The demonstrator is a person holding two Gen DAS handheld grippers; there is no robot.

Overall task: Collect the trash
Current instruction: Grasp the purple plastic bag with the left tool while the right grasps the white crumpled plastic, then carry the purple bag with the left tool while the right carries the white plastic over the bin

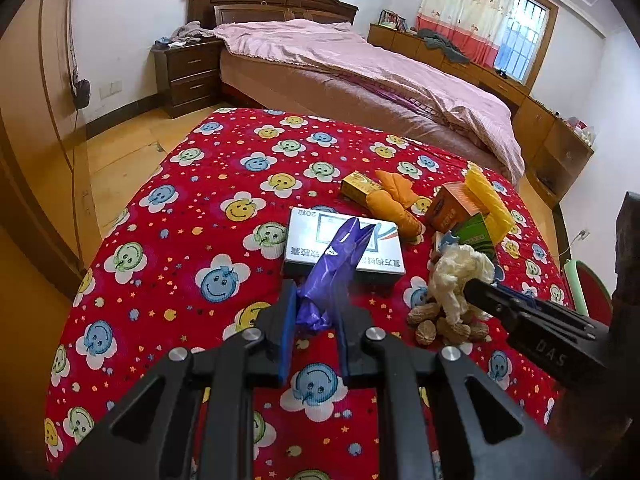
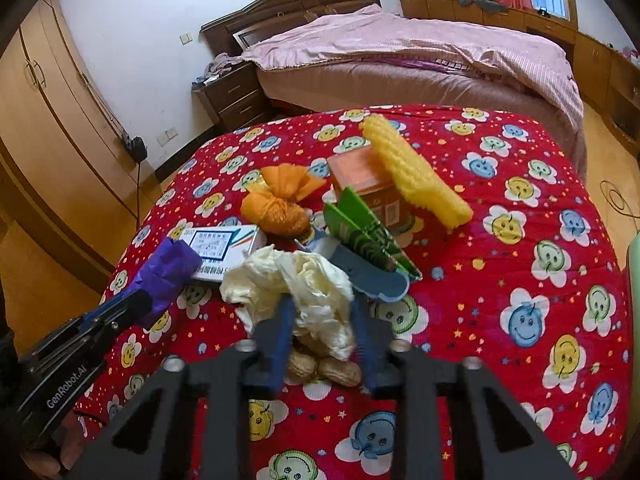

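The left gripper [image 1: 316, 312] clamps the purple bag [image 1: 332, 268]; the right gripper [image 2: 322, 332] pinches the crumpled tissue [image 2: 296, 280] mid-bench. Next, the tissue likely goes into the bag.

tissue wad [image 2: 296, 280] on peanuts [image 2: 332, 370], medicine box [image 2: 224, 248] left

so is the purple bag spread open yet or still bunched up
Bunched up. The purple bag is a crumpled, twisted strip pinched in the left tool, its free end draped over the white box; no mouth shows.
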